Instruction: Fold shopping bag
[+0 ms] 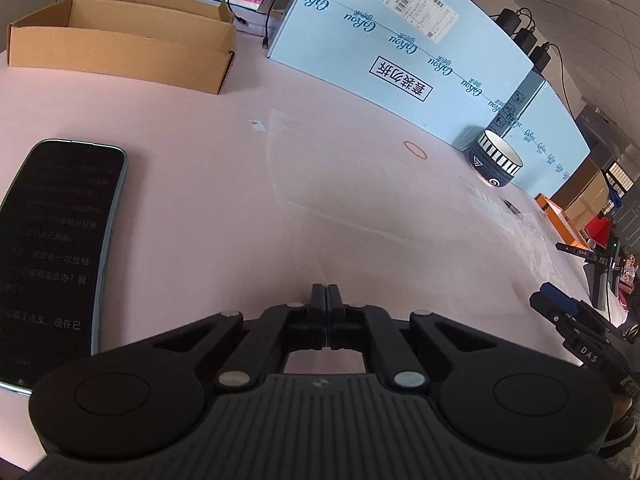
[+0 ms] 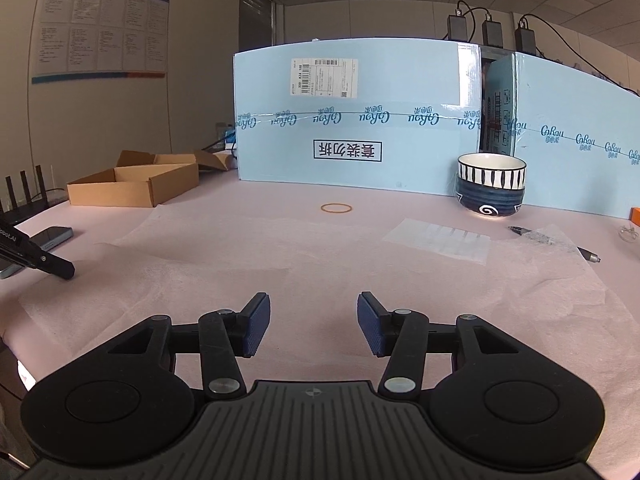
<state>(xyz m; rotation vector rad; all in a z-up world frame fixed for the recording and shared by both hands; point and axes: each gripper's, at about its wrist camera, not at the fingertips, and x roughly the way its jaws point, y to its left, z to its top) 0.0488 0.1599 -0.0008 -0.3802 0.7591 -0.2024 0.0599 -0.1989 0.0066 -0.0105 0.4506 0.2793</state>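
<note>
The bag (image 2: 248, 276), a thin translucent white sheet, lies flat on the pink counter (image 2: 280, 200), in front of the blue box (image 2: 352, 112) and spreading toward both claws; its creased edges show faintly in the left wrist view (image 1: 340, 200); the left claw (image 1: 327, 292) has its jaws together, tips just above or on the bag near its near edge, and whether any film is pinched between them cannot be told; the right claw (image 2: 313, 324) has its jaws apart, blue pads (image 2: 256, 324) facing each other with nothing between them, low over the bag; in the right wrist view the left claw's fingertips (image 2: 60, 268) enter from the left edge, well left of the blue box; the bowl (image 2: 491, 188), dark blue with a striped rim, stands upright just in front of the blue box at its right end; a rubber band (image 2: 337, 208) lies on the counter between the blue box and the bag; a pen (image 2: 584, 254) lies right of the bowl, partly under crumpled film; a folded white sheet (image 2: 440, 240) lies in front of the bowl; an open carton (image 2: 132, 184) sits left of the blue box; a phone (image 1: 56, 248), screen lit with text, lies flat well left of the blue box, beside the left claw.
</note>
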